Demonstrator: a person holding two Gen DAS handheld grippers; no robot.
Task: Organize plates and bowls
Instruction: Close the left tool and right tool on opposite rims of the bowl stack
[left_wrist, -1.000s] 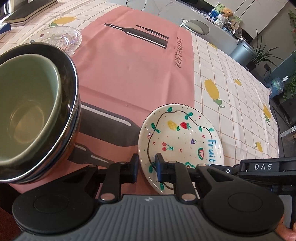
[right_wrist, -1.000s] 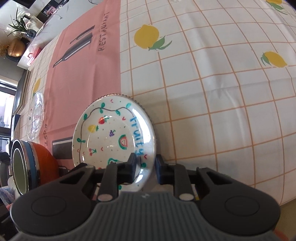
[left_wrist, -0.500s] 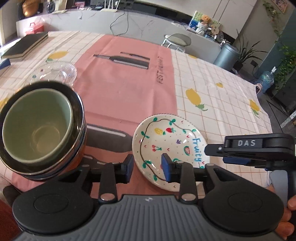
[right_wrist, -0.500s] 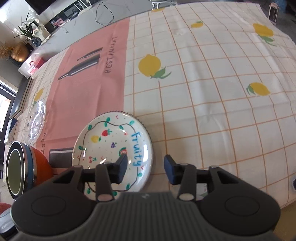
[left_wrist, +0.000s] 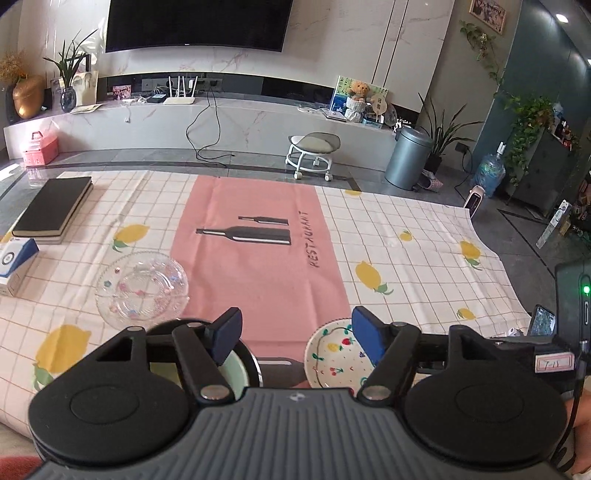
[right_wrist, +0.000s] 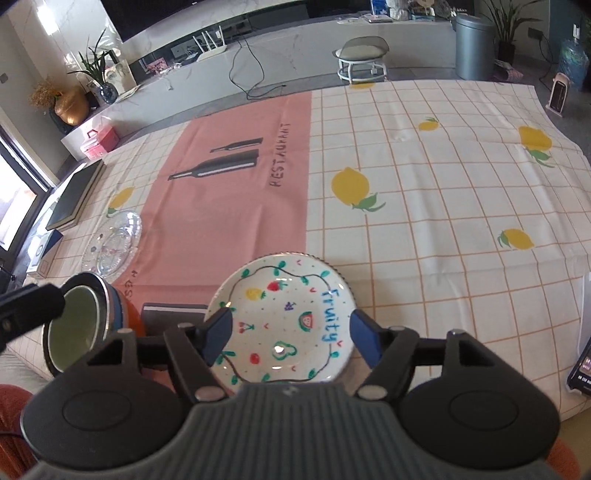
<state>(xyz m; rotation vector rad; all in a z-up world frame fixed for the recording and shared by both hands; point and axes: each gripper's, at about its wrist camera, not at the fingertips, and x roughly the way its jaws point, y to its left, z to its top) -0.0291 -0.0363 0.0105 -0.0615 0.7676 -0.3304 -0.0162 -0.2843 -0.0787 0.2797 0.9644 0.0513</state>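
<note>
Worktop, covered by a white grid cloth with lemon print and a pink centre panel.

Item 1: clear round glass dish with coloured flecks, ahead and left of the left gripper; lies flat on the cloth.

Item 2: nested bowl stack, pale green ceramic bowl inside a dark steel-rimmed bowl with orange outside, below and left of the left jaws, partly hidden by them.

Item 3: white round ceramic plate painted with fruit and the word "Fruity", flat on the cloth, seen between the jaws of the right gripper, which do not touch it.

Both pairs of jaws stand apart and are opening; nothing gripped.
</note>
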